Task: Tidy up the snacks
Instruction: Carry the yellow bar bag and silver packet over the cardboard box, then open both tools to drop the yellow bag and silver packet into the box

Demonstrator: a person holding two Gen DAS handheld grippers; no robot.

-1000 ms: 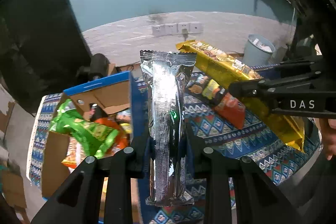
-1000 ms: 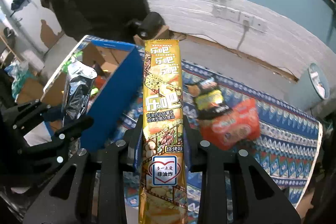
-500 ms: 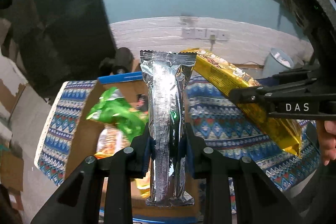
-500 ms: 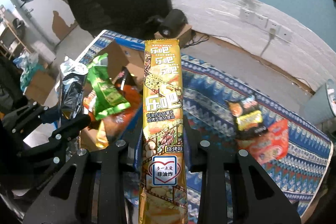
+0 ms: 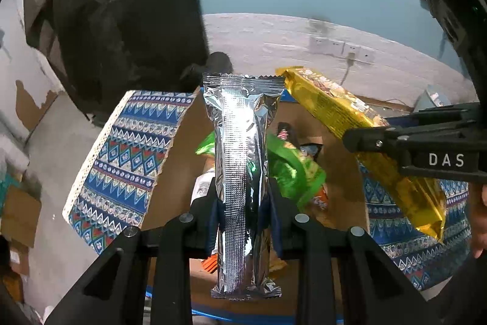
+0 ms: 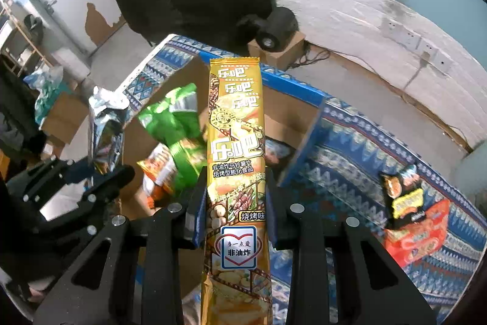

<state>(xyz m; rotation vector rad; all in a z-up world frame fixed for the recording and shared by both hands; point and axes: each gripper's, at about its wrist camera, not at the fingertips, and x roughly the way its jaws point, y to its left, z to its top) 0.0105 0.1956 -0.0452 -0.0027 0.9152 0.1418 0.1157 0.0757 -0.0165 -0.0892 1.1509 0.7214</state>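
My left gripper (image 5: 242, 200) is shut on a long silver foil snack pack (image 5: 242, 160), held upright over an open cardboard box (image 5: 179, 160) with blue outer walls. My right gripper (image 6: 236, 203) is shut on a long yellow snack pack (image 6: 236, 148), also above the box (image 6: 292, 114). The yellow pack (image 5: 350, 118) and right gripper show at the right of the left wrist view. The silver pack (image 6: 105, 130) shows at the left of the right wrist view. Inside the box lie a green bag (image 5: 292, 169) (image 6: 179, 127) and orange packs (image 6: 158, 169).
The box stands on a blue patterned tablecloth (image 6: 350, 160). A black snack pack (image 6: 401, 191) and a red-orange pack (image 6: 420, 233) lie on the cloth to the right. A black camera on a small carton (image 6: 274, 29) stands behind the box. A wall with sockets (image 5: 341, 47) lies beyond.
Both grippers have moved left with their packs and now hang over the open box. The loose packs on the cloth have slid toward the right edge of the view.
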